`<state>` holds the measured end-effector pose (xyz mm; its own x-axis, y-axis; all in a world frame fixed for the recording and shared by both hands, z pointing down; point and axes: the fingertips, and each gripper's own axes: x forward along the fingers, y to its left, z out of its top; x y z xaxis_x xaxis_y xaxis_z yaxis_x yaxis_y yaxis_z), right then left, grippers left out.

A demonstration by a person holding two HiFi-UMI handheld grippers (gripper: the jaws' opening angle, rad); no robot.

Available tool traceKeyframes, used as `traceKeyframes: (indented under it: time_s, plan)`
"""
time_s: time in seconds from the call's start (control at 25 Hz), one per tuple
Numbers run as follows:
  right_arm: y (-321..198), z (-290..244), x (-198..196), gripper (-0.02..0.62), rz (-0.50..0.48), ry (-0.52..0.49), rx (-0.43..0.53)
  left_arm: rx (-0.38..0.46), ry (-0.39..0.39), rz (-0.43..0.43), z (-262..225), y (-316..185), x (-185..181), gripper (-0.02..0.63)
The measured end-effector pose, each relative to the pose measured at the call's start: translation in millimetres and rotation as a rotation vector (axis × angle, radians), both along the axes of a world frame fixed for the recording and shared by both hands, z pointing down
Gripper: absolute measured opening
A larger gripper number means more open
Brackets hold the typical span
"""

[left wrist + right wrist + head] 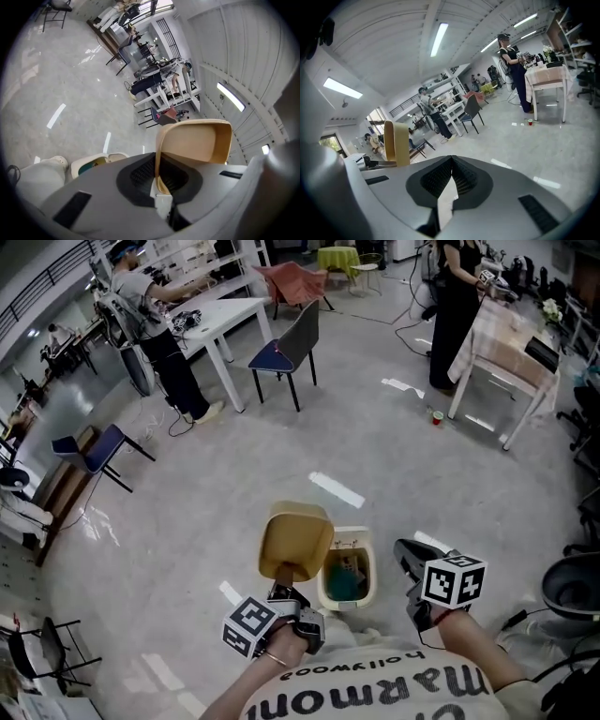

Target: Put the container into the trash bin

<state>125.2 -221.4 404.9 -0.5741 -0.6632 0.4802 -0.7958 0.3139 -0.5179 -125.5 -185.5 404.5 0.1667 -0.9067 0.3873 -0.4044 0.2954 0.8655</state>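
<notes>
A tan, square, empty container (295, 542) hangs over the floor, and my left gripper (281, 576) is shut on its lower rim. In the left gripper view the container (197, 140) stands up from the closed jaws of the left gripper (159, 180). Just right of it on the floor is a small cream trash bin (371, 568), lid open, with teal contents; its rim (96, 161) also shows from the left gripper. My right gripper (403, 547) hovers right of the bin. Its jaws (451, 164) are shut with nothing between them, and the container (395, 143) shows at its left.
A dark chair (286, 351) and a white table (220, 320) stand further off, with a person (155, 329) beside them. Another person (452, 306) stands by a table (511, 343) at the right. A red cup (437, 417) lies on the floor; a grey bin (572, 585) sits at the right edge.
</notes>
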Motion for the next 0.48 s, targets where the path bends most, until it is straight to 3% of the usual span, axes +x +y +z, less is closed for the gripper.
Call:
traceKeyframes:
  time_s: [0.2, 0.48]
  plan:
    - [3.3, -8.8, -2.9, 0.003, 0.068, -0.020, -0.009, 0.015, -0.037, 0.093, -16.7, -13.6, 1.2, -0.002]
    - [-7.3, 3.5, -26.7, 0.003, 0.111, -0.041, -0.032, -0.041, -0.120, 0.182, 2.5, -39.9, -13.5, -0.002]
